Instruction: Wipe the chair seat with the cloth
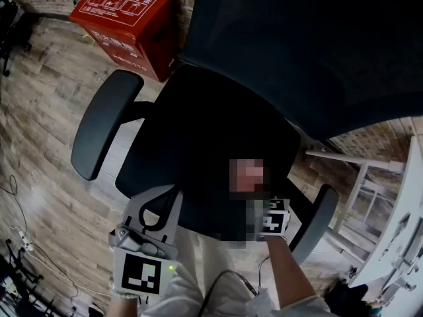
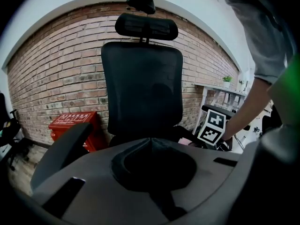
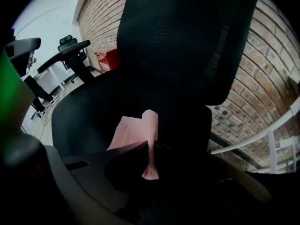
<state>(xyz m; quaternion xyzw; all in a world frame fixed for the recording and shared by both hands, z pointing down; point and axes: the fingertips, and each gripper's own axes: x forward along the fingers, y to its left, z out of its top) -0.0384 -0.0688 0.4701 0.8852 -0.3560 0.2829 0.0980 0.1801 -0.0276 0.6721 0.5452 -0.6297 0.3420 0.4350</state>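
A black office chair fills the head view, its seat in the middle. In the right gripper view my right gripper is shut on a pink cloth. A thin fold runs down between the jaws and the rest lies spread on the seat. In the head view the right gripper hovers over the seat's front right part. My left gripper sits at the seat's front left edge. Its jaws look closed together with nothing between them. From there I see the right gripper's marker cube.
The mesh backrest rises behind the seat, with armrests on the left and on the right. A red box stands on the wooden floor by the brick wall. A white table frame is at the right.
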